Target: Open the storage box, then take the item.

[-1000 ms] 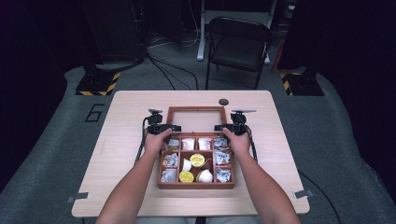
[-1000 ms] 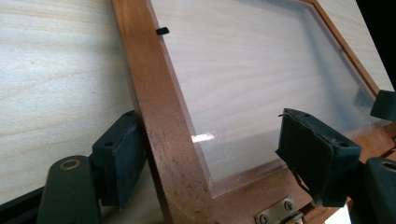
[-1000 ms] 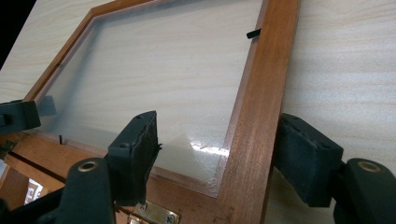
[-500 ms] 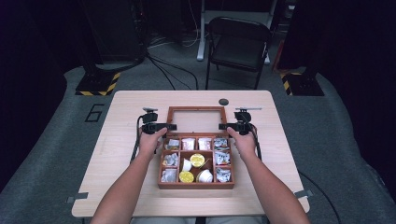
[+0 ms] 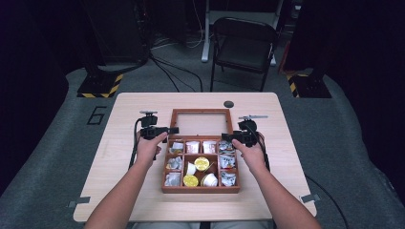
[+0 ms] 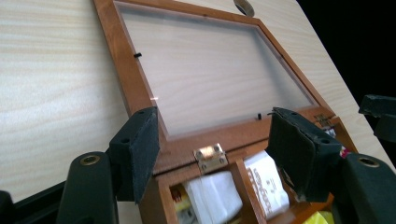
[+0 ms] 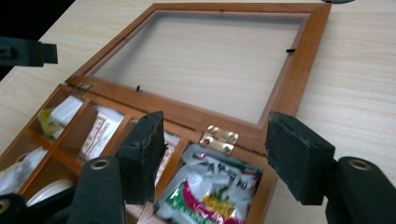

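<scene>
The packets had print on them, too blurry to read. The wooden box sat mid-desk, its glass lid lying flat toward the far edge. The left gripper and right gripper hung wide open by the hinged corners, holding nothing. Bare desk lay on both sides.

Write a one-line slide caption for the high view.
Both open grippers, left gripper and right gripper, flank the wooden box, its glazed lid lying open on the table.
</scene>
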Tool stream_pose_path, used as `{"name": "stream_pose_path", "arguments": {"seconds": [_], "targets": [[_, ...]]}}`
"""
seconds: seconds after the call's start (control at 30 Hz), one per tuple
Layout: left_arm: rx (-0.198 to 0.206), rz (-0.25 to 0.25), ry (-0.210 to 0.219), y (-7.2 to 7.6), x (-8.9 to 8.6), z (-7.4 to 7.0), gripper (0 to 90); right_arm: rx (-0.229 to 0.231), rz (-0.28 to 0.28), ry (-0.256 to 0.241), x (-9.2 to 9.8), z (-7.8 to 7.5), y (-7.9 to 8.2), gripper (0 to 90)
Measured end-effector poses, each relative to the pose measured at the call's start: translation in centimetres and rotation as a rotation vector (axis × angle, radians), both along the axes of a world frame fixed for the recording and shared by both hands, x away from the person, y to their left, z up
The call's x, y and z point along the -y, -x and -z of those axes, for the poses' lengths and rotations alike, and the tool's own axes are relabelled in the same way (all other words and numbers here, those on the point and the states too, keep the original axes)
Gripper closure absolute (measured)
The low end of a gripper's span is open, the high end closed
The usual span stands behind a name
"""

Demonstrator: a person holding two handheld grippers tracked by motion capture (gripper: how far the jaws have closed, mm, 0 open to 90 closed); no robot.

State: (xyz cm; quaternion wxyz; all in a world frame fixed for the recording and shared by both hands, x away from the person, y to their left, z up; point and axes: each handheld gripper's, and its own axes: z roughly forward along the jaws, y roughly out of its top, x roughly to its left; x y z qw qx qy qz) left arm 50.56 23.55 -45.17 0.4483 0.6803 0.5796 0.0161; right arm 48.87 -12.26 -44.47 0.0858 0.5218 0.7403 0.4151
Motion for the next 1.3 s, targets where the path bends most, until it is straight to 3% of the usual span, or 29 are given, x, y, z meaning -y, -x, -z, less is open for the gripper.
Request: {"name": "stream_pose_path", "arguments": {"seconds": [0.27,0.5,0.67,0.77,0.87,0.97,1.07,1.3], "targets": [[0.036,0.003,-0.041,1.6,-0.7,-0.6,33.8,0.015,-0.053,0.051,-0.7,-0.1,1.9,36.4],[0.039,0.006,-0.013,2.9,-1.0,-0.6,34.3,0.036,-0.122,0.077,-2.0,0.3,3.3,36.4],[0.048,0.022,-0.034,3.6,-1.0,-0.3,34.3,0.05,-0.164,0.104,-3.2,0.5,4.6,36.5],[0.054,0.036,-0.048,4.0,-0.9,-0.3,34.3,0.055,-0.175,0.109,-3.5,0.5,4.9,36.5],[0.063,0.035,-0.017,4.5,-0.9,-0.4,34.3,0.056,-0.195,0.106,-3.9,0.7,5.2,36.1],[0.07,0.057,-0.033,4.9,-0.8,-0.6,34.3,0.051,-0.205,0.095,-4.3,0.8,5.5,35.3],[0.076,0.049,-0.014,5.2,-0.9,-0.8,34.3,0.049,-0.231,0.092,-4.8,0.9,5.8,35.3],[0.091,0.052,-0.021,5.8,-1.5,-0.9,34.3,0.035,-0.273,0.099,-6.1,1.3,6.8,35.4]]}}
